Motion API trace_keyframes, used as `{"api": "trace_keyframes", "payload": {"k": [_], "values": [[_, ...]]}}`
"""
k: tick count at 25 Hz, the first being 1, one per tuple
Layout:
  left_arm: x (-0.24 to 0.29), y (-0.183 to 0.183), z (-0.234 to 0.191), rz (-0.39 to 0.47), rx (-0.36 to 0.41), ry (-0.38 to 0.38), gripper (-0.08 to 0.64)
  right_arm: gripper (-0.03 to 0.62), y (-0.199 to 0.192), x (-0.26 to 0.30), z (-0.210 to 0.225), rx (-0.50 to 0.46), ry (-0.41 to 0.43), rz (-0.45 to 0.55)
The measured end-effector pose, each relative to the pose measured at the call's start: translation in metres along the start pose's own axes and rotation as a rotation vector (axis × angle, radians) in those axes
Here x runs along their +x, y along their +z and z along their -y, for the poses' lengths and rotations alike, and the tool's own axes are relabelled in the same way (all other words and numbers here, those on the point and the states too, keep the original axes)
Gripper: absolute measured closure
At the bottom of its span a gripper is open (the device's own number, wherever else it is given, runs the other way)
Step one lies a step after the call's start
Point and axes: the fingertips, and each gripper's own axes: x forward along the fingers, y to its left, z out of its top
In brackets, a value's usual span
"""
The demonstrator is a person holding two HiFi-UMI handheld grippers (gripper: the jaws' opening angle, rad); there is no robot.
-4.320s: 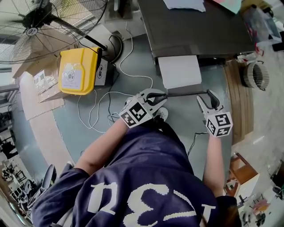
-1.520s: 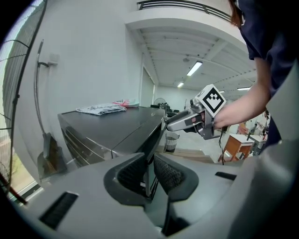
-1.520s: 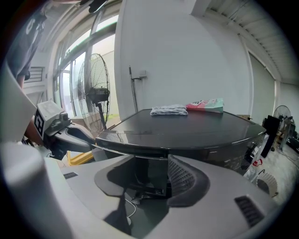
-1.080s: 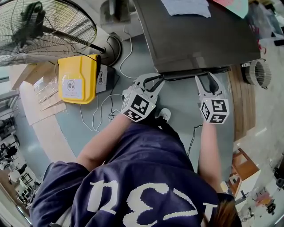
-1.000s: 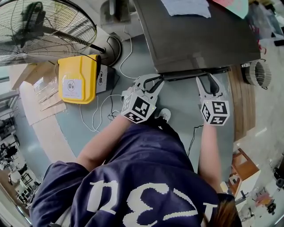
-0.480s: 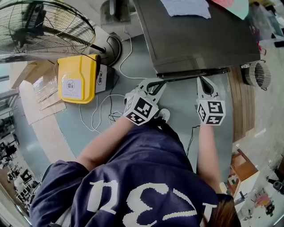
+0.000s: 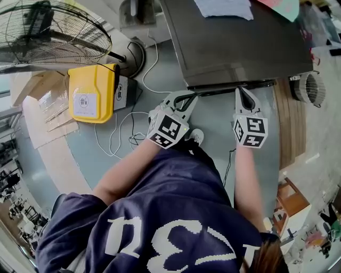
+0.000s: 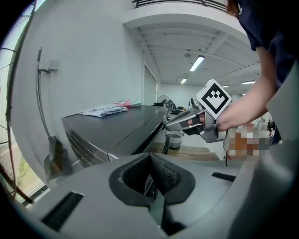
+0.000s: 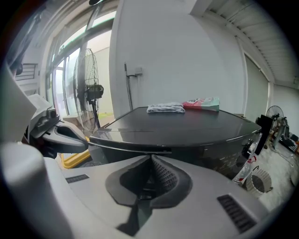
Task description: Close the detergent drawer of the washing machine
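Detergent drawer [image 7: 213, 87] flush in washing machine [image 7: 240, 37], face running left-right

The washer [image 7: 240, 48] was dark grey, topped by a pale cloth [image 7: 224, 8] and a pink-and-green pack [image 7: 277, 5]. The case [image 7: 90, 93] was yellow with a white label [image 7: 81, 101], the cable [image 7: 133, 113] white. The left gripper [image 7: 187, 97] and right gripper [image 7: 241, 91] were grey, their cubes [image 7: 169, 129] black-and-white squares; the shirt [image 7: 176, 202] navy with white print.

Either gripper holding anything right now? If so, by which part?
Nothing is held. The left gripper and the right gripper both have their jaws together with nothing between them.
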Motion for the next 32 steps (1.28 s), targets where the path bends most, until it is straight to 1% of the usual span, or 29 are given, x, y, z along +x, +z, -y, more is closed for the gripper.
{"api": "trace_keyframes", "payload": {"k": [4,12,14,17,20,22,26,28,32], "values": [[0.0,-0.001,-0.001,0.003,-0.007,0.009,0.543,0.574,-0.001,0.002,-0.001,0.011,-0.015,0.002],[0.002,-0.003,0.001,0.011,0.005,0.032,0.543,0.574,-0.003,0.003,-0.002,0.01,-0.023,0.002],[0.003,-0.003,0.0,0.017,-0.006,0.044,0.543,0.574,-0.004,0.003,-0.001,0.008,-0.019,0.004],[0.005,0.0,-0.007,0.018,-0.043,0.072,0.543,0.574,0.0,0.007,0.001,0.011,-0.012,-0.006],[0.011,0.005,-0.008,0.021,-0.029,0.073,0.543,0.574,0.003,0.011,0.001,0.01,-0.001,-0.006],[0.015,0.006,-0.004,0.025,-0.035,0.066,0.543,0.574,0.001,0.01,0.002,0.013,0.004,0.002],[0.013,0.006,-0.003,0.025,-0.036,0.087,0.543,0.574,0.0,0.009,0.0,-0.011,0.014,-0.004],[0.007,0.011,-0.006,0.04,-0.031,0.099,0.543,0.575,0.003,0.006,-0.002,-0.023,0.019,-0.004],[-0.011,0.035,-0.02,0.093,-0.015,0.148,0.543,0.575,0.022,-0.011,-0.003,-0.032,0.016,0.059]]}}
